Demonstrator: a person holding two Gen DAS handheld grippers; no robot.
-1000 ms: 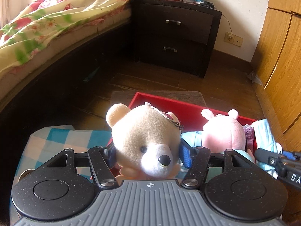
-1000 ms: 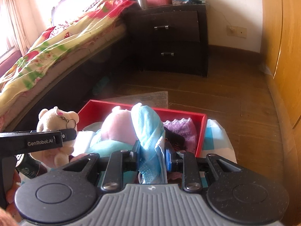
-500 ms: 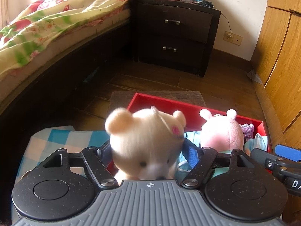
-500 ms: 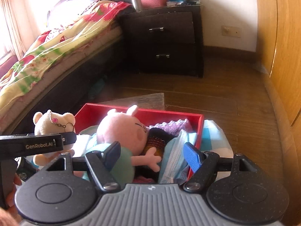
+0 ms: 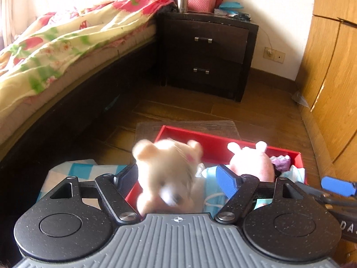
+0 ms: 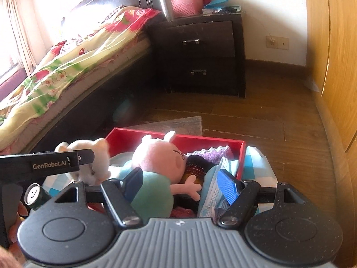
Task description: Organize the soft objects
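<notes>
A cream teddy bear (image 5: 167, 174) is blurred and tipping down between the open fingers of my left gripper (image 5: 177, 178), at the left end of the red box (image 5: 214, 143). It also shows in the right wrist view (image 6: 93, 160) beside the left gripper's arm. My right gripper (image 6: 180, 184) is open above the red box (image 6: 242, 156). In the box lie a pink pig plush (image 6: 160, 169), a blue face mask (image 6: 214, 192) and a purple knitted piece (image 6: 212, 154).
The box sits on a blue-checked cloth (image 5: 73, 172) on the wooden floor. A bed (image 5: 55, 51) runs along the left, a dark nightstand (image 5: 207, 53) stands behind, wooden wardrobe doors (image 5: 334, 78) on the right. A small battery-like cylinder (image 6: 35, 196) lies at left.
My left gripper opened and the teddy bear is dropping out of it toward the box. My right gripper let go of the blue face mask, which now lies in the box.
</notes>
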